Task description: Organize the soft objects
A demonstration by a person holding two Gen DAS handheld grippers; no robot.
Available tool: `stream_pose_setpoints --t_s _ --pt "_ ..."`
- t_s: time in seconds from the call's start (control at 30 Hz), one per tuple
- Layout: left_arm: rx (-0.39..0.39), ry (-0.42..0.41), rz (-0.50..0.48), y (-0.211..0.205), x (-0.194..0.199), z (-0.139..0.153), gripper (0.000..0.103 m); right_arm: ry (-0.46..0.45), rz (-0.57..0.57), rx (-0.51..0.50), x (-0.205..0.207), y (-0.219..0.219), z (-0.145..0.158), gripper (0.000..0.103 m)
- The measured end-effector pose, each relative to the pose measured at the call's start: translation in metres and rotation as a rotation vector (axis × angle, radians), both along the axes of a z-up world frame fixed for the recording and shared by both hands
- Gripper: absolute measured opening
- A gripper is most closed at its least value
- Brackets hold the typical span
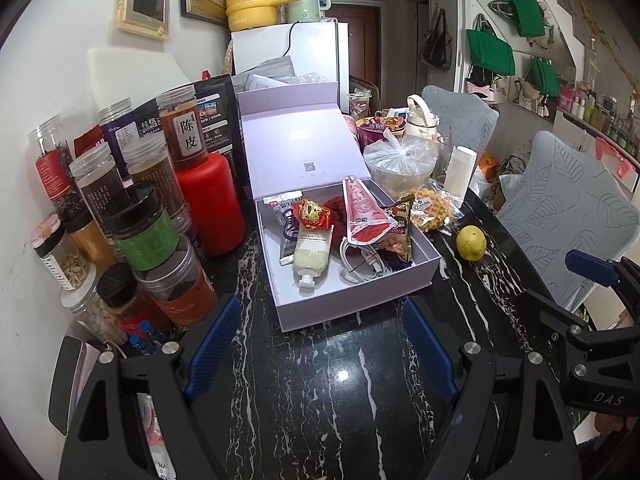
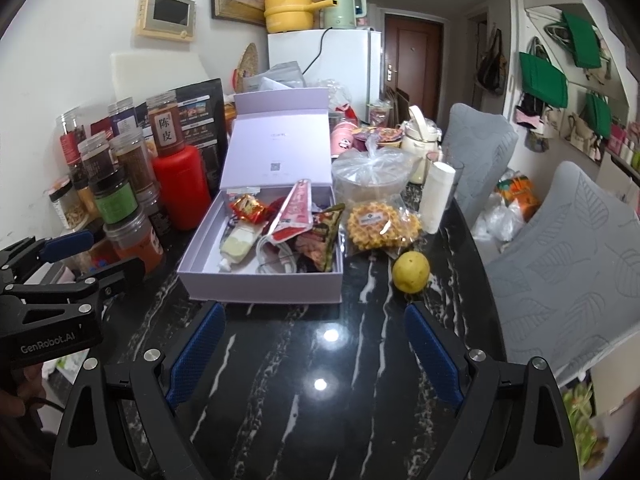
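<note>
An open white gift box sits on the black marble table with its lid upright. Inside lie a cream hand-cream tube, a pink pouch, a red candy packet, a brown snack bag and a white cable. A bagged waffle and a yellow lemon lie right of the box. My left gripper and right gripper are open and empty, in front of the box.
Several jars and a red bottle crowd the left by the wall. A bagged bowl, a white roll and cups stand behind. Grey chairs stand at the right.
</note>
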State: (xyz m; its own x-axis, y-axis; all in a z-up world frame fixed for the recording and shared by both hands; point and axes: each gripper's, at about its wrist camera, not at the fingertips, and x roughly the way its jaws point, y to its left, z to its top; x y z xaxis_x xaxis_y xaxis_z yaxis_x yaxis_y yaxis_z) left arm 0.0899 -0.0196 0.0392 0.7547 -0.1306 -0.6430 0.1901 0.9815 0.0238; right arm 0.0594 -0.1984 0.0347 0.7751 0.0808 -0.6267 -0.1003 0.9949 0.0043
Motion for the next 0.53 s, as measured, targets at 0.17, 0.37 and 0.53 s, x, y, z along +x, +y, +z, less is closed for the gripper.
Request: stream_pose_setpoints --t_s 0.17,0.37,0.53 --pt "0.001 0.008 -0.006 -0.0016 0.0008 -0.0018 0.083 0.003 -0.004 0.003 0.0001 -0.0019 -0.0002 0.092" --pt "0.005 0.006 -0.004 -0.0030 -0.0006 -0.0036 0.083 0.008 -0.014 0.007 0.0000 -0.0032 -0.0012 0.092" --pt "0.014 0.019 -0.002 -0.0042 0.0010 -0.0088 0.083 0.024 -0.023 0.007 0.0012 -0.0046 -0.0071 0.092"
